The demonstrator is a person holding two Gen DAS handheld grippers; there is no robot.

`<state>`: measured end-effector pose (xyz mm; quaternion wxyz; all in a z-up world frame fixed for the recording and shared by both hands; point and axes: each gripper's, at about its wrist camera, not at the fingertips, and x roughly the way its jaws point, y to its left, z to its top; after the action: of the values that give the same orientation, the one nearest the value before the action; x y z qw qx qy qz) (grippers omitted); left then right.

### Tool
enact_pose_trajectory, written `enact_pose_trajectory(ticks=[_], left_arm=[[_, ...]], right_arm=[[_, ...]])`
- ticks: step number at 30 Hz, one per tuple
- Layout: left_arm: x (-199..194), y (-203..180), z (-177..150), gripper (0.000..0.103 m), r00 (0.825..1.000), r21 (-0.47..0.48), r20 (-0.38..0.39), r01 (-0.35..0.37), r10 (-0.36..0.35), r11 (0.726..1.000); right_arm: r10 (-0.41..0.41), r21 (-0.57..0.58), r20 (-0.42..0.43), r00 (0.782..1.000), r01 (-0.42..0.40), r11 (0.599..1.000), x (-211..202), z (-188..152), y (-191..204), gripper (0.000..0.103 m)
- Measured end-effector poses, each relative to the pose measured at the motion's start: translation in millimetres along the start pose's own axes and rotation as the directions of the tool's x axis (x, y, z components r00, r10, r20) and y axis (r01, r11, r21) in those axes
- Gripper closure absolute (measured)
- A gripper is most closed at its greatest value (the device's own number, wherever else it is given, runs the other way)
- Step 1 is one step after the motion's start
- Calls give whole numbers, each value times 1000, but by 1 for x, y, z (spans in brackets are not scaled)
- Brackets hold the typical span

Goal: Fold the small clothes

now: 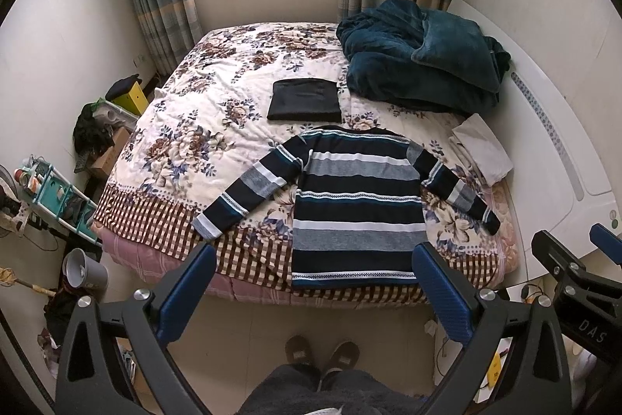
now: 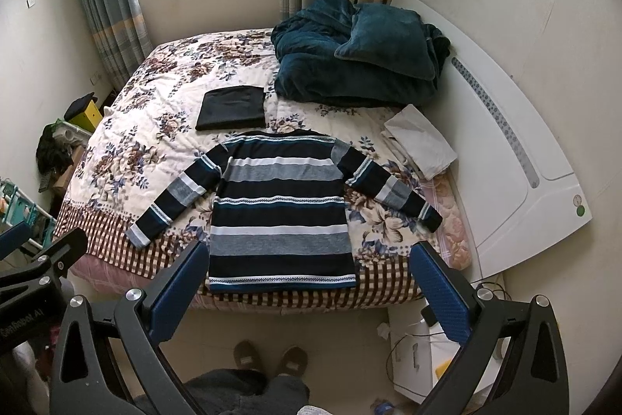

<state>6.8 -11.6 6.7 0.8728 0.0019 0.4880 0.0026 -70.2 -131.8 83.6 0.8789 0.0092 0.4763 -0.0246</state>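
A striped long-sleeved sweater [image 1: 353,205] in navy, grey, white and teal lies flat on the bed with both sleeves spread out; it also shows in the right wrist view [image 2: 280,205]. A folded black garment [image 1: 305,100] lies behind it, also in the right wrist view [image 2: 231,107]. My left gripper [image 1: 315,282] is open and empty, held above the floor in front of the bed's near edge. My right gripper [image 2: 309,282] is open and empty at the same height, to the right of the left one.
The bed has a floral quilt [image 1: 202,127] with a checked border. A teal blanket pile [image 1: 420,61] and folded white cloth [image 1: 482,148] lie at the right by the white headboard [image 2: 517,150]. A shelf and boxes [image 1: 58,193] stand left. Slippered feet [image 1: 322,356] are below.
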Motion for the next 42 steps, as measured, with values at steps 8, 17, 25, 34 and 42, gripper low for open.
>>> enact_pose_trajectory(ticks=[8,17,25,34,42], left_arm=[[0,1,-2,0,1000,0,3,3,-3,1000],[0,0,-1,0,1000,-1,7,5,-5,1000],[-4,1,3,0,1000,-4,7,8,-8,1000],[-3,0,4,0,1000,-6,11,10,-10,1000],[-10,1,22,0,1000,-12,6,16,-16,1000]], right_arm=[[1,-1,1,1000,-1,1000,-1,0,0,0],[-5,-1,5,1000,5,1000,-3,-2,0,0],[-5,-2,5,1000,5,1000,-4,0,0,0],[-6,-3,7,1000,6,1000,-4,-1,-1,0],[-5,-3,9,1000,5,1000,-6,0,-2,0]])
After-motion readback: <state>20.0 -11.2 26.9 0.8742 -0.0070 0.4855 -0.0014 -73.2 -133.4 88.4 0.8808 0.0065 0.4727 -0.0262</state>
